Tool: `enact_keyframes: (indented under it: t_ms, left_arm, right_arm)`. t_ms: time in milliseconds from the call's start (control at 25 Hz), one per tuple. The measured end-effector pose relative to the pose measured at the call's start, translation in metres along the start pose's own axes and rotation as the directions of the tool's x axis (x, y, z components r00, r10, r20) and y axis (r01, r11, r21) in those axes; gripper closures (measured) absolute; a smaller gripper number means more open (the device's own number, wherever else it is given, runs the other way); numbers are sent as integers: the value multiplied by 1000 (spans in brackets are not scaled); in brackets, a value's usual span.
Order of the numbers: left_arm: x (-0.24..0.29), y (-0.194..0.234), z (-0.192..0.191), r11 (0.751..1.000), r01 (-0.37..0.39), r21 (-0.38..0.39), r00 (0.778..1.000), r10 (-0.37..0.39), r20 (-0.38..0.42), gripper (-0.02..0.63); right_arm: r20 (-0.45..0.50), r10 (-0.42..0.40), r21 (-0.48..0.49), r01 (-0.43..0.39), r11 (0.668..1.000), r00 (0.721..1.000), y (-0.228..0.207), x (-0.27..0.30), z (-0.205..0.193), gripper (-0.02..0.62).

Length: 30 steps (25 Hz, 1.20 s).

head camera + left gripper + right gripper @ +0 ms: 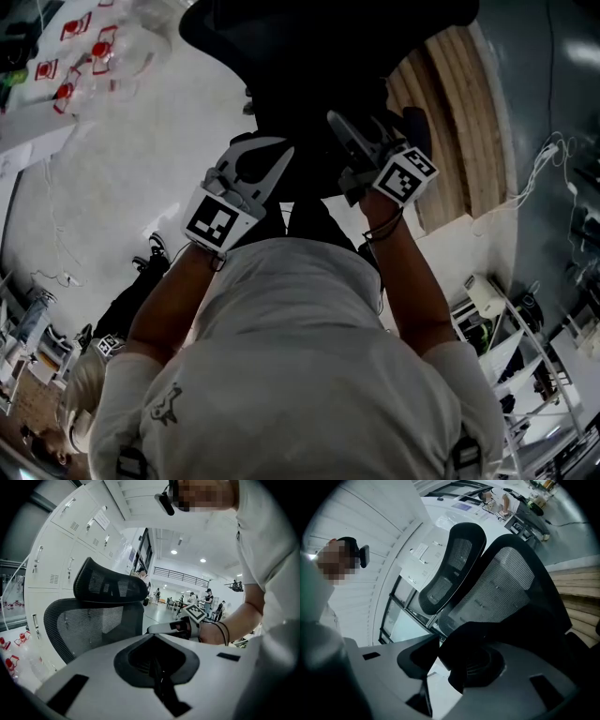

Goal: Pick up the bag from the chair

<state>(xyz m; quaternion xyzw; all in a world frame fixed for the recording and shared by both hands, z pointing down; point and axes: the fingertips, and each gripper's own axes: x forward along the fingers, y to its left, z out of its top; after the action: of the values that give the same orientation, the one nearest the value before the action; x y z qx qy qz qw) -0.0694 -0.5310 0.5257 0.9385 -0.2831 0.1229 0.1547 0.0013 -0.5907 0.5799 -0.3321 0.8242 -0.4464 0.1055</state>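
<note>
Reaching at the chair (501, 588): your right tongs (356, 141) stand wide around a dark fold, likely the bag (471, 653), with no firm grip evident. Your left tongs (157, 670) are closed and empty. Lifting remains.

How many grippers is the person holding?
2. The left gripper is at the head view's left, in front of the dark chair. The right gripper is beside it, on the right. None seems hidden.
</note>
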Motion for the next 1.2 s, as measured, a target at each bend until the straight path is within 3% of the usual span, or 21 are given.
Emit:
enact_keyframes:
  t_ms: [360, 960, 1200]
  left_arm:
    - [-4, 4, -6, 1000, -13, -15, 1000, 13, -6, 598]
    - [-18, -8, 2, 998, -55, 20, 998, 54, 26, 598]
    - [-29, -20, 8, 997, -73, 34, 996, 72, 43, 598]
  right_arm:
    - [1, 13, -4, -13, 1000, 1000, 0, 4, 0, 542]
    - [40, 107, 30, -109, 994, 993, 36, -13, 4, 561]
    - [7, 111, 25, -111, 993, 994, 48, -30, -2, 561]
